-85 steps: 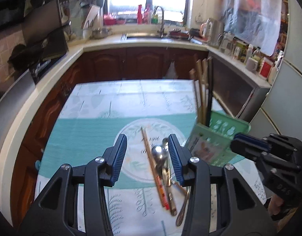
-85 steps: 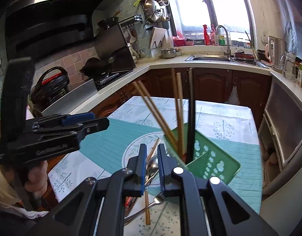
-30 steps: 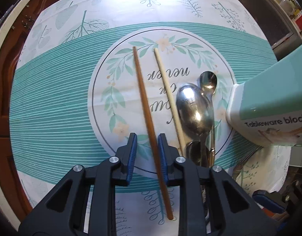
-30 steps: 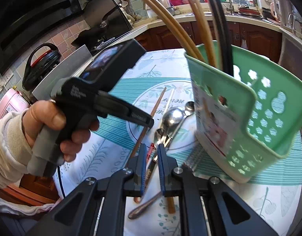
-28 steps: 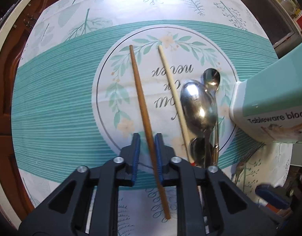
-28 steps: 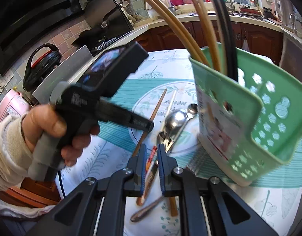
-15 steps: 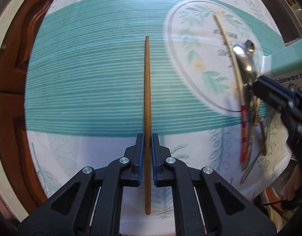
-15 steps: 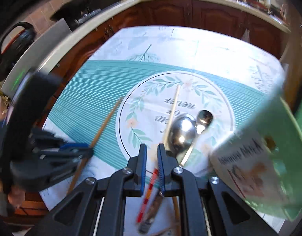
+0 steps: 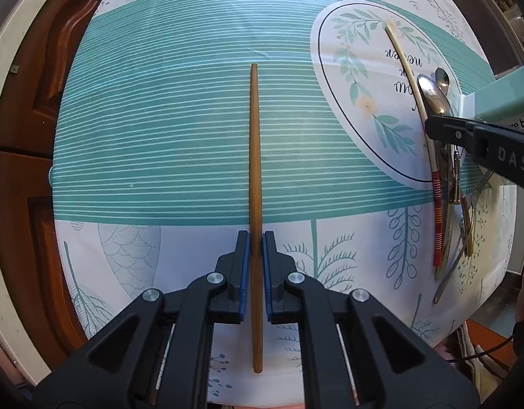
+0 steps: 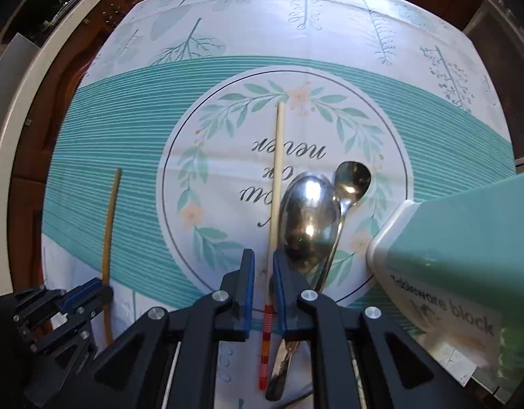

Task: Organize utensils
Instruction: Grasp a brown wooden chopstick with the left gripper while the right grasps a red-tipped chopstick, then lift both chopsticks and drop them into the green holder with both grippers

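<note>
My left gripper (image 9: 256, 238) is shut on a brown wooden chopstick (image 9: 254, 156) and holds it above the teal striped tablecloth; it also shows in the right wrist view (image 10: 110, 225), with the left gripper (image 10: 91, 293) at lower left. My right gripper (image 10: 261, 259) hangs over a pale chopstick with a red-striped end (image 10: 276, 177), its jaws a narrow gap apart on either side of it. A large spoon (image 10: 309, 218) and a small spoon (image 10: 351, 180) lie just right of it. The green utensil basket (image 10: 466, 238) stands at right.
A fork and more cutlery handles (image 9: 461, 204) lie near the table's front edge beside the basket (image 9: 500, 99). Dark wooden cabinets and a pale counter edge (image 9: 9, 78) run along the table's left side.
My left gripper closed on the brown chopstick and carried it left, away from the pile. My right gripper swung down from the basket to hover over the pale chopstick.
</note>
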Tool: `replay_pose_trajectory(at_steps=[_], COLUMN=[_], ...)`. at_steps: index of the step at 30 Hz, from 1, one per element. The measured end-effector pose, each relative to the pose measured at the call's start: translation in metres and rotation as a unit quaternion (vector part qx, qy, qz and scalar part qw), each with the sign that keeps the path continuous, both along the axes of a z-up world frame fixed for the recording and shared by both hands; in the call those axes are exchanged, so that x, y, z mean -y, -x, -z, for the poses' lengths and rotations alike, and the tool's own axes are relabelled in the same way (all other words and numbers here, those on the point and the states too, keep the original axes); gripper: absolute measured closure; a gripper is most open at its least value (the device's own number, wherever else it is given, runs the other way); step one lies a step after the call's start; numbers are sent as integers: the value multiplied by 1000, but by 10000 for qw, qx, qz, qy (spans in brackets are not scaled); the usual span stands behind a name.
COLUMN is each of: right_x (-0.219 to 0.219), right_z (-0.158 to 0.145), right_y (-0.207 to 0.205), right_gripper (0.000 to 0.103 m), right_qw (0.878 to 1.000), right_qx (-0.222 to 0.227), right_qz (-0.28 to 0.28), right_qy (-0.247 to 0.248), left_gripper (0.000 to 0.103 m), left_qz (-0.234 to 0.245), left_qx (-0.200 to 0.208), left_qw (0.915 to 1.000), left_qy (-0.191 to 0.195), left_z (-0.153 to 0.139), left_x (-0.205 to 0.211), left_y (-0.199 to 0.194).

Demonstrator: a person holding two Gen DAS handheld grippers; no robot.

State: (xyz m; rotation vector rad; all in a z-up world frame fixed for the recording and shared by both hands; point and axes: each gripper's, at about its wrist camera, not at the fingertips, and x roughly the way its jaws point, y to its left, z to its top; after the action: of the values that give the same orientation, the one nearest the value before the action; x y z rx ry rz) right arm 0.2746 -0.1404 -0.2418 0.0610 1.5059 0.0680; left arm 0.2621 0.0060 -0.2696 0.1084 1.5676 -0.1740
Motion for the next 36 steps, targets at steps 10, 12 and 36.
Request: replay_pose_trajectory(at_steps=[10, 12, 36], right_x=[-5, -7, 6], right_z=[18, 19, -43], right_y=[-10, -16, 105], right_gripper=[92, 90, 98], right_qw=[9989, 9988, 9756], right_qx=[-326, -362, 1399], right_qz=[174, 185, -579], right_qy=[278, 290, -1592], left_gripper=[98, 98, 99], left_qz=[53, 63, -161], left_qx=[-51, -81, 1989], left_qw=[9999, 9999, 9747], left_qy=[86, 96, 1004], left_z=[-7, -6, -71], left_x=[-21, -21, -7], left_y=[2, 0, 61])
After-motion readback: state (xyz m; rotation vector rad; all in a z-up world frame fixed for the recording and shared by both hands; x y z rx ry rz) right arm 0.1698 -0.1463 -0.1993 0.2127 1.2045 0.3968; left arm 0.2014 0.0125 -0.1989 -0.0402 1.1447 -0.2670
